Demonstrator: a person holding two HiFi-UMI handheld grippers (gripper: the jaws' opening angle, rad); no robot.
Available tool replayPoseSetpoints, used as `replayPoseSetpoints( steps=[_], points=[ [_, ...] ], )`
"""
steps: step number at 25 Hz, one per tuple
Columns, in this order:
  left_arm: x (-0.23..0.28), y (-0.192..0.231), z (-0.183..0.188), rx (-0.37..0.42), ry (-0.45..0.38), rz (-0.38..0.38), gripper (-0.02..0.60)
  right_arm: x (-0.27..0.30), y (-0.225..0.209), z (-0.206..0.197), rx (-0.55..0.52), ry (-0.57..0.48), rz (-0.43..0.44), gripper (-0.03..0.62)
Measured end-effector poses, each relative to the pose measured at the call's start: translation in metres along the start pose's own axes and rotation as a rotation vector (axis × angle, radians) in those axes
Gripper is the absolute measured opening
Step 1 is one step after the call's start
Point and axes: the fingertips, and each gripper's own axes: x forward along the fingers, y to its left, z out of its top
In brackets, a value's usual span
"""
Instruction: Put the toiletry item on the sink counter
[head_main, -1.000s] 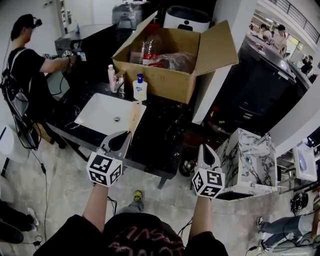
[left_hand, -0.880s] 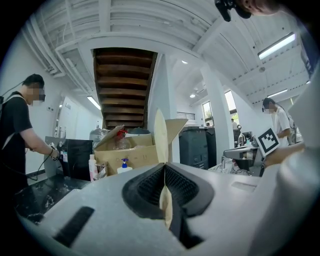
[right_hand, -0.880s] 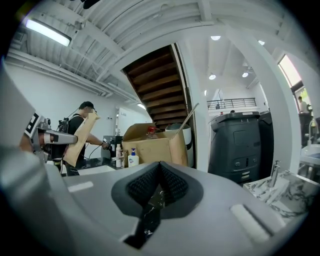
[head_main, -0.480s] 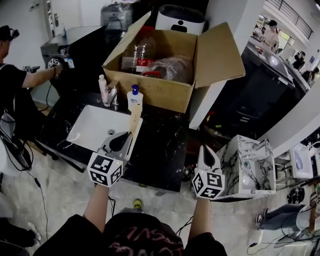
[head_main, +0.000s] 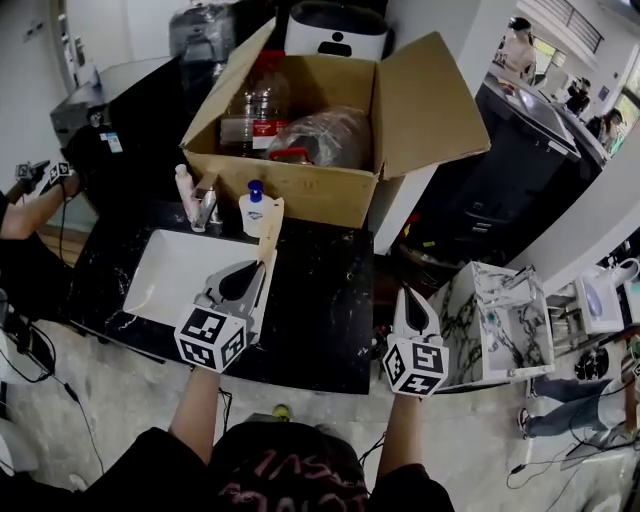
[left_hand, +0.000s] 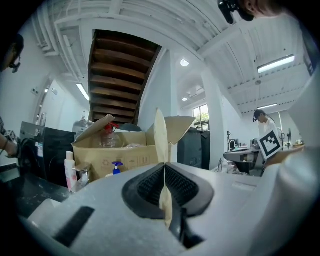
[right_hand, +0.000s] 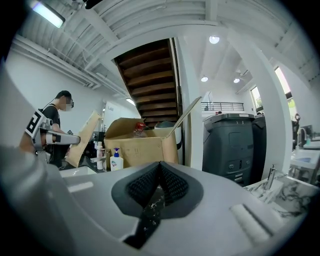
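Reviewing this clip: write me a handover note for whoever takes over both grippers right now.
Left gripper: shut on a thin flat tan item, held in the air near the right rim of the white sink basin.
Right gripper: shut, empty, by the right front edge of the black marble counter.
White pump bottle with blue top stands behind the basin.
Done: item in hand.
Left: set it on the counter, release.

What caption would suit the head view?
Left gripper holds a flat tan item at the sink counter, cardboard box behind.
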Motion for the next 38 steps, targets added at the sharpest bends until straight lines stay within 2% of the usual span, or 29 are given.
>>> replayPoseSetpoints(
  steps=[5,12,20,30,35,38],
  points=[
    [0.010,0.004,-0.003,-0.012,0.003,-0.029,0.008,0.004,0.000,-0.001,0.002,0.009,-0.024,0.005],
    [0.013,0.008,-0.008,-0.026,0.004,-0.029,0.008,0.007,0.003,0.004,-0.012,-0.007,-0.032,0.005],
    [0.013,-0.008,-0.007,-0.015,0.012,-0.011,0.008,0.013,0.001,0.008,-0.009,-0.030,0.024,0.005],
    [0.030,-0.027,-0.004,-0.007,0.029,0.039,0.008,0.022,-0.028,0.014,0.007,-0.050,0.063,0.005],
    [0.044,-0.044,-0.015,-0.035,0.043,0.017,0.008,0.027,-0.038,0.013,0.012,-0.052,0.090,0.005],
    [0.052,-0.049,-0.029,-0.056,0.079,0.020,0.008,0.031,-0.040,0.012,0.012,-0.051,0.108,0.005]
  ],
)
